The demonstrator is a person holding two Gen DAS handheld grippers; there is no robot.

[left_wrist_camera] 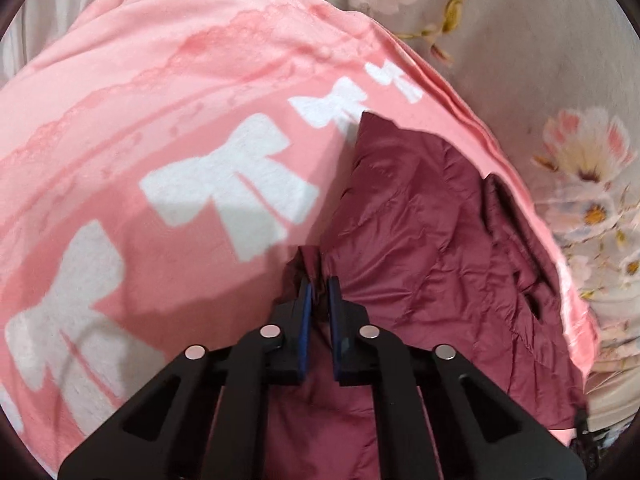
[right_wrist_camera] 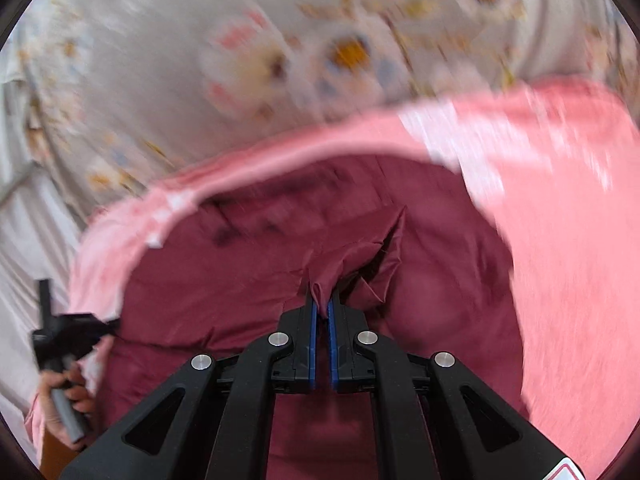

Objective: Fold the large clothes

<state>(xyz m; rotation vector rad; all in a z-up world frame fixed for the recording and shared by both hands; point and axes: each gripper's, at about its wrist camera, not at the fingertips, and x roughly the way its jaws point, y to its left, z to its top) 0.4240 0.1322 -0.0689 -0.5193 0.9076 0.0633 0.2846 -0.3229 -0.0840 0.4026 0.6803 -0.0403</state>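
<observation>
Garment blurred, hem cut off

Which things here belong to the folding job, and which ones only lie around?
Belong to the job:
- maroon garment
- left gripper, shut on its fabric
- right gripper, shut on its fabric

Only lying there:
- pink blanket with white bows, under the garment
- floral sheet

Both my wrist cams close, angled down; share maroon garment on pink blanket; right view blurred.
</observation>
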